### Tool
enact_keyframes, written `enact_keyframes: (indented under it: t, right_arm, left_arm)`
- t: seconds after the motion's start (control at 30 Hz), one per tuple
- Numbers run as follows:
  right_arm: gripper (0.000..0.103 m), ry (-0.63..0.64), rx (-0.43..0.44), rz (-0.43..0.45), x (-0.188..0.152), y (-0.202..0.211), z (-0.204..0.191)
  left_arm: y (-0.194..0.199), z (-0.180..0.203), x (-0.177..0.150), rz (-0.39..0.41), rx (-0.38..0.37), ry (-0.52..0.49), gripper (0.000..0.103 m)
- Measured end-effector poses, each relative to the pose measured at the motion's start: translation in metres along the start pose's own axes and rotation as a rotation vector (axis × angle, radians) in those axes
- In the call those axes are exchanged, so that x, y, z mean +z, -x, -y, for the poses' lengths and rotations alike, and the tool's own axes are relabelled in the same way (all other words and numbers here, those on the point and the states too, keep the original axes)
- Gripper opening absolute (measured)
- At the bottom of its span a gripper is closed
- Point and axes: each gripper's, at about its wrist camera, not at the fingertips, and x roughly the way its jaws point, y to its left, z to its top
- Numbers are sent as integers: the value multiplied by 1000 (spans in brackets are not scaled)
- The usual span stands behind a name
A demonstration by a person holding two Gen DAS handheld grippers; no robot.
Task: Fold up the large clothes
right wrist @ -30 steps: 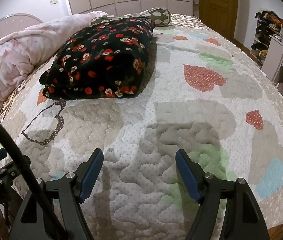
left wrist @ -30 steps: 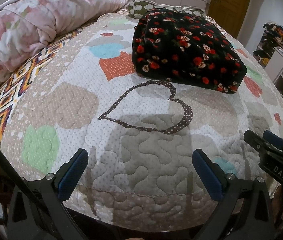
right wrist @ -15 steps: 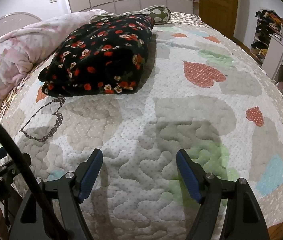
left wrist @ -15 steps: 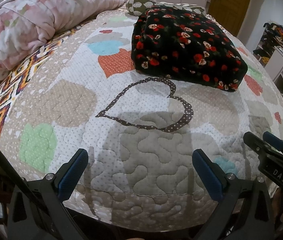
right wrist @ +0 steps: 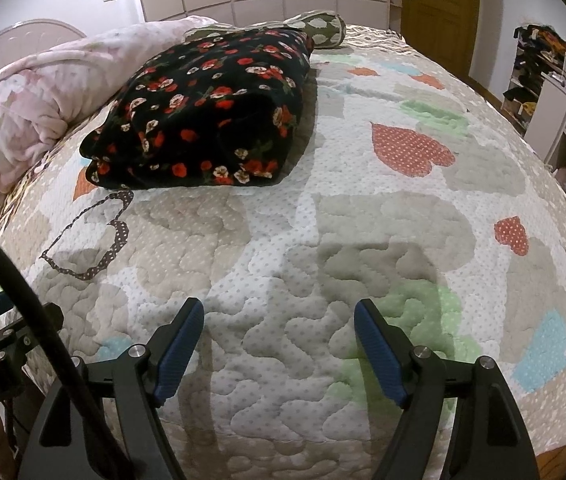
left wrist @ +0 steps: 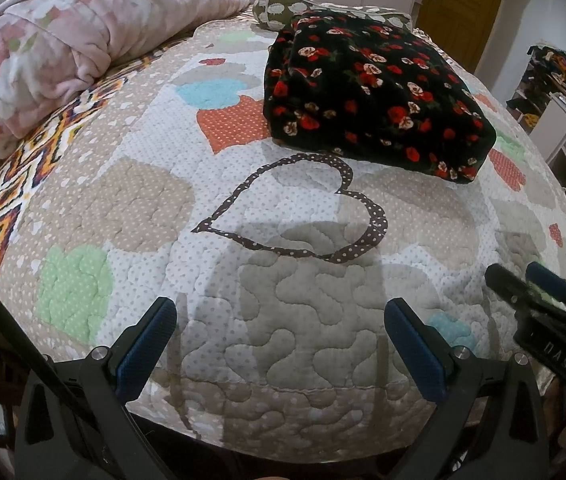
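Observation:
A black garment with red and white flowers (left wrist: 371, 96) lies folded in a thick rectangle on the quilted bed, past the brown dotted heart outline (left wrist: 299, 208). It also shows in the right wrist view (right wrist: 207, 112) at upper left. My left gripper (left wrist: 279, 344) is open and empty, low over the near edge of the bed, well short of the garment. My right gripper (right wrist: 279, 340) is open and empty over the quilt, to the right of the left one. The right gripper's tip also shows in the left wrist view (left wrist: 531, 284).
The heart-patterned quilt (right wrist: 363, 240) covers the bed. A rolled pink floral blanket (left wrist: 55, 48) lies along the left side. A patterned pillow (right wrist: 319, 26) sits behind the garment. Shelves with clutter (right wrist: 555, 80) and a wooden door (right wrist: 439, 12) stand at the right.
Both grippers have drifted slightly, so the garment sits a little higher in both views. Both stay open and empty. The garment has not moved on the bed.

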Motion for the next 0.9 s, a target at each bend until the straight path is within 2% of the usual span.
enact_keyframes:
  t: [0.13,0.4,0.47,0.53,0.6,0.67,0.73,0.83,0.9]
  right_arm:
    - [82,27,-16,45,18,8,-2]
    - [79,108,26,256,119,14,-12]
    - [62,137,19,240,146,-6,-22]
    - [55,141,33,181,165,-34,-27]
    - [57,150,21,111,174,-63,-33]
    - [59,201,-45,50,179,-82,-44]
    - [57,226,-48,75,183,-69,-51]
    - [56,215,30,176,204,-42,-67]
    - [55,237,62,185,221,-46,-88]
  left_arm:
    - [1,-1,0,3,-2,5,103]
    - [2,-9,3,17,6,31,103]
    - [4,-15,5,27,13,45,103]
    - [5,-21,7,34,17,64,103]
    - [5,-29,10,40,21,83,103]
    - [4,-39,12,45,22,102,103]
    - [4,-47,14,55,24,118,103]
    - [2,-55,18,65,23,132,103]
    - [2,-58,19,71,24,134,103]
